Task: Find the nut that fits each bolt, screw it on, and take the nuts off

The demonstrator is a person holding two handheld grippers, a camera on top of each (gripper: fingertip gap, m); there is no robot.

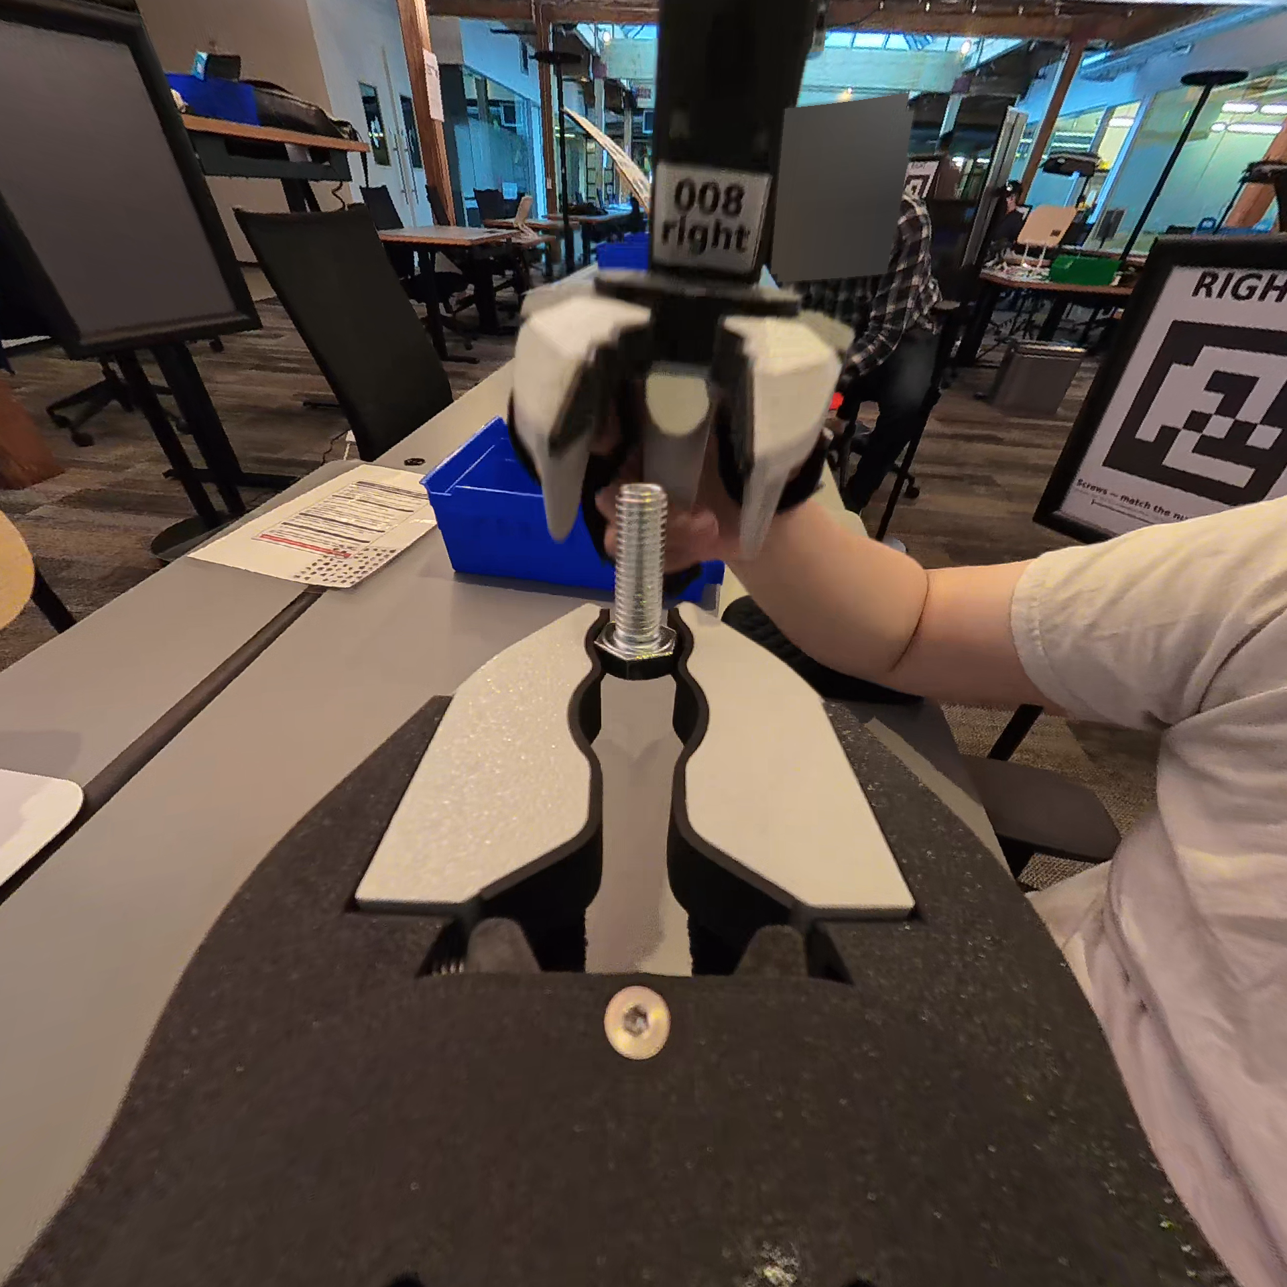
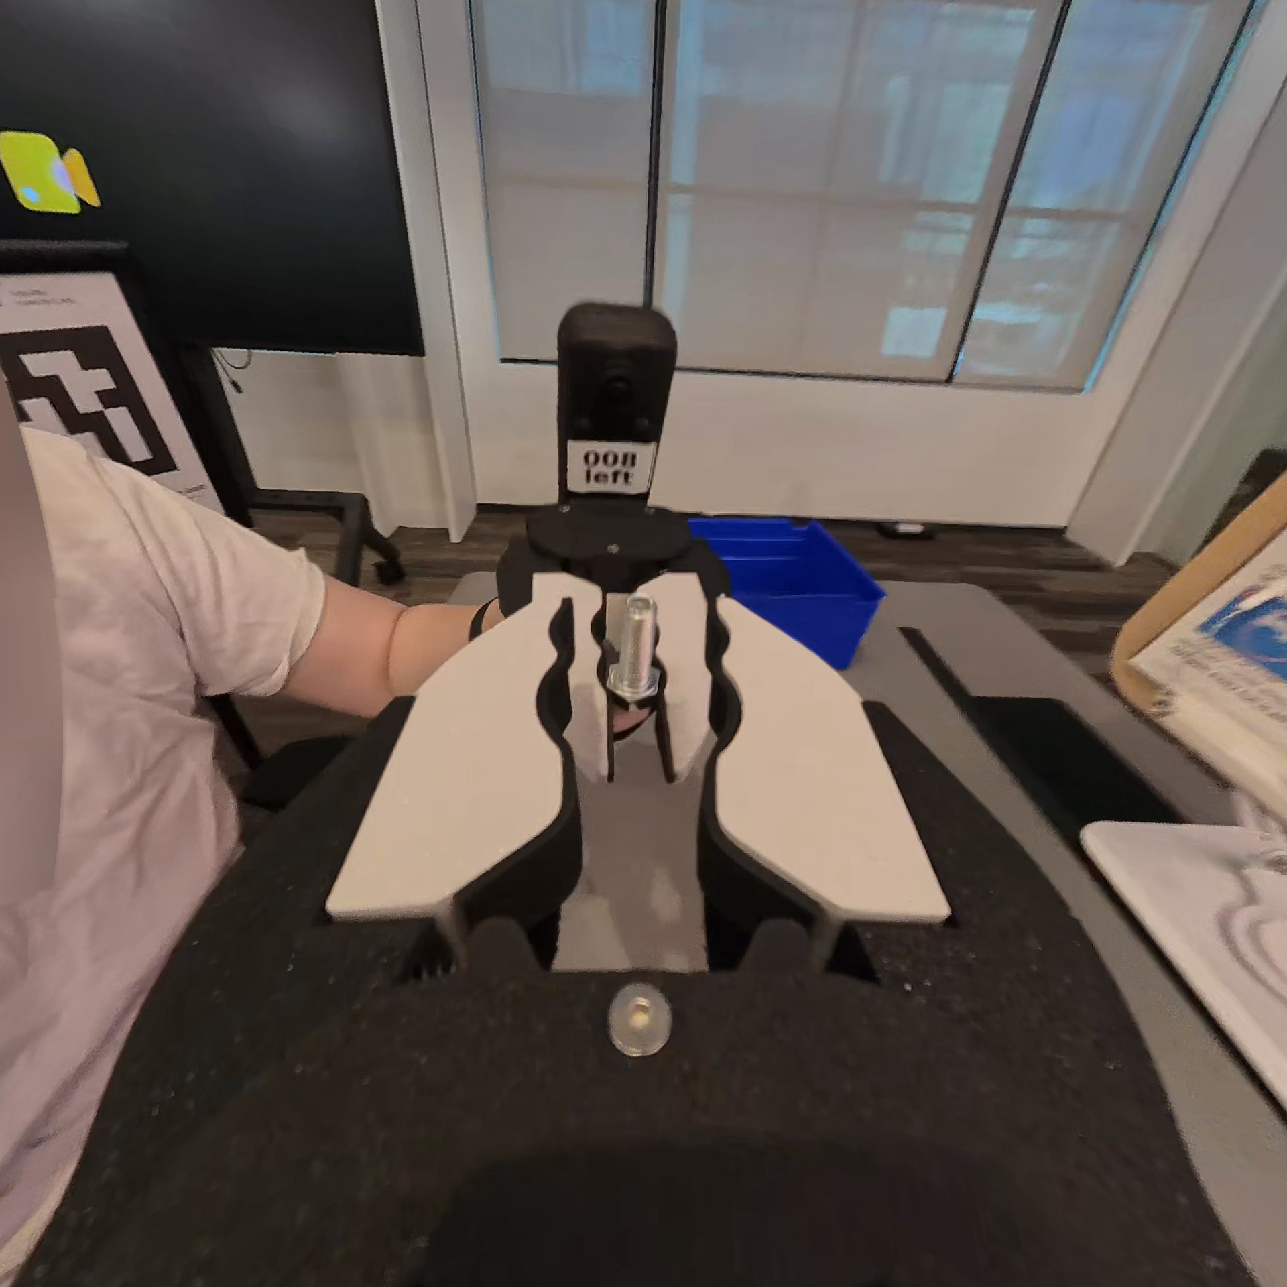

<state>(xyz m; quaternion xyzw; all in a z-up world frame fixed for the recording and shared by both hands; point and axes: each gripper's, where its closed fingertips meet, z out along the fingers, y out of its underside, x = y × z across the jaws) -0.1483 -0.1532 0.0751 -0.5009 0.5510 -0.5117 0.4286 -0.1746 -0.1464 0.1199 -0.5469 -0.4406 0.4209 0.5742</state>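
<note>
On the left of the left wrist view a printed sheet [image 1: 327, 526] lies on the grey worktop [image 1: 209, 668], with a blue bin [image 1: 501, 515] beside it. In the middle, the left gripper [image 1: 635, 651] is clamped on the hex head of a bolt [image 1: 637, 557], whose threaded shank stands upright in the air above the worktop. The bolt looks like stiff, smooth steel, fairly heavy for its size and apt to slip, so the flats of the head seem the surest hold. No nut shows on the thread. Above and just right, the right gripper [image 1: 658, 515] points down at the shank's tip, its jaws spread and holding nothing visible.
</note>
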